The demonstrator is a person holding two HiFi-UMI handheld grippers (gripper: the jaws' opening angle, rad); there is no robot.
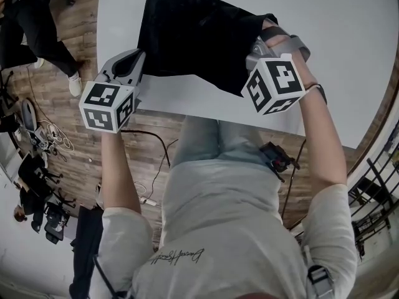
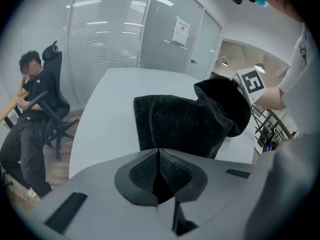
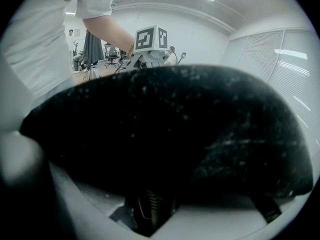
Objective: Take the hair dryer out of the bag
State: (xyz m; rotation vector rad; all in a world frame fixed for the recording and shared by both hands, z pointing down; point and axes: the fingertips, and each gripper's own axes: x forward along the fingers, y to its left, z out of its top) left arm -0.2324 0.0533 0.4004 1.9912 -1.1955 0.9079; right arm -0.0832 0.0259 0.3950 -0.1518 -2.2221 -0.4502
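Observation:
A black cloth bag [image 1: 193, 36] lies on the white table [image 1: 349, 42], and no hair dryer shows outside it. My left gripper [image 1: 138, 60] sits at the bag's near left edge. In the left gripper view its jaws [image 2: 159, 151] are shut, and the bag's [image 2: 185, 124] hem runs in between the tips. My right gripper [image 1: 257, 48] holds the bag's right end, which bulges and stands raised off the table. In the right gripper view the bag [image 3: 165, 124] fills the picture and hides the jaws.
The table's near edge runs just under both grippers. Below it is wooden floor with cables [image 1: 149, 148]. A person sits in an office chair [image 2: 35, 104] left of the table, by a glass wall. Another person [image 1: 37, 36] stands at the far left.

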